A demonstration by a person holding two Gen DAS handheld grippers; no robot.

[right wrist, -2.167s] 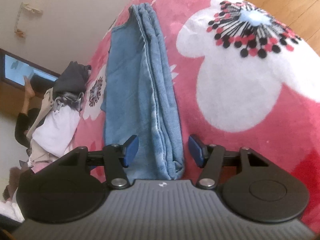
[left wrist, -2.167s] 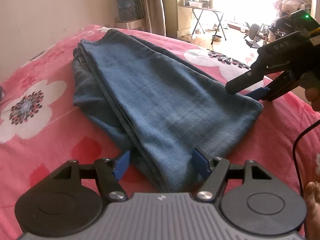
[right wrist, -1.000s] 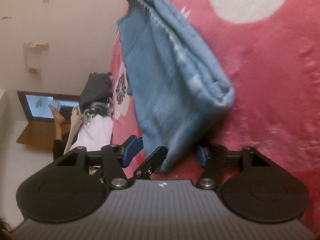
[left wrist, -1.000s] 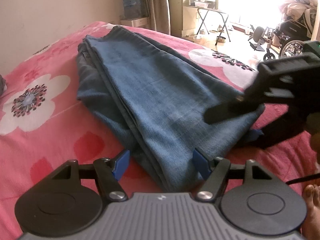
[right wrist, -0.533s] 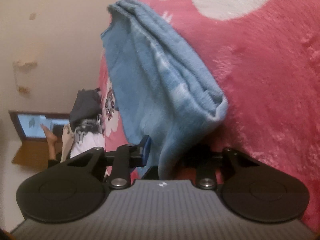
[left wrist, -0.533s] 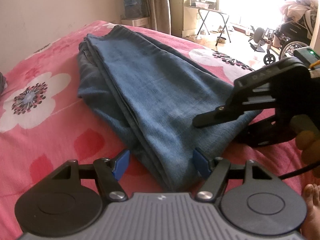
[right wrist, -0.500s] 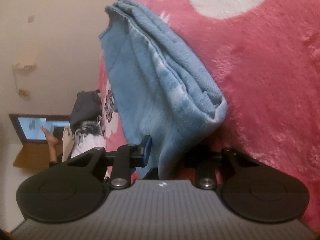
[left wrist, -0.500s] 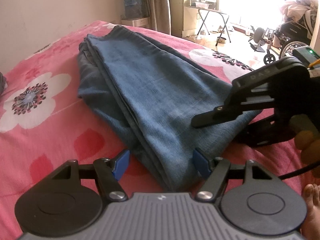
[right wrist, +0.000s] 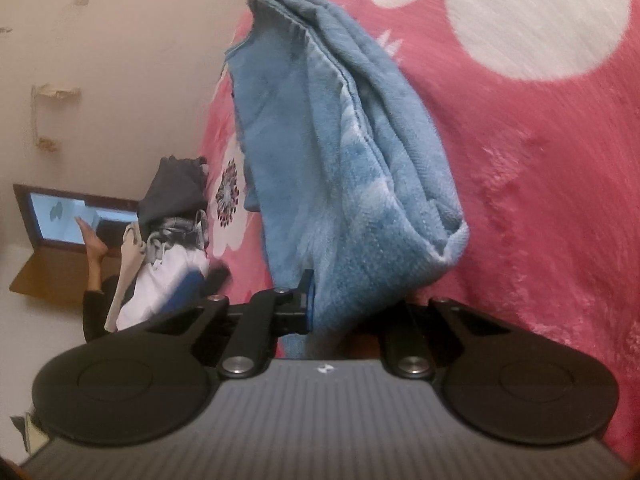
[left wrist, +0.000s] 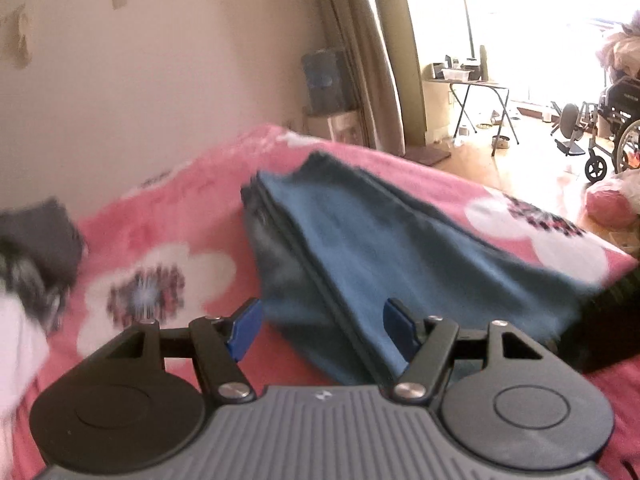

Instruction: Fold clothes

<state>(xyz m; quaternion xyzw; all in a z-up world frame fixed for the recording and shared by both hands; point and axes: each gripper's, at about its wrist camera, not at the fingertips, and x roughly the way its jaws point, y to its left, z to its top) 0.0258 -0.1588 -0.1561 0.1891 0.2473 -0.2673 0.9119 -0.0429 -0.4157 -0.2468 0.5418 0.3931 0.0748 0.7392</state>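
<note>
Folded blue jeans lie lengthwise on the pink flowered blanket. My left gripper is open just above their near end, one blue pad on each side, touching nothing. In the left wrist view my right gripper is a dark blur at the jeans' right corner. In the right wrist view the jeans rise off the blanket into my right gripper. Its jaws are closing with the bunched hem between them. The left pad presses into the cloth, and the cloth hides the right one.
A pile of grey and white clothes lies at the blanket's far side, also in the left wrist view. Beyond it a person's hand rests at a laptop. A wall, curtain, folding table and wheelchair stand past the bed.
My right gripper's jaws have closed onto the jeans' end and lifted it off the blanket. My left gripper has risen and tipped up, staying open, so more wall shows.
</note>
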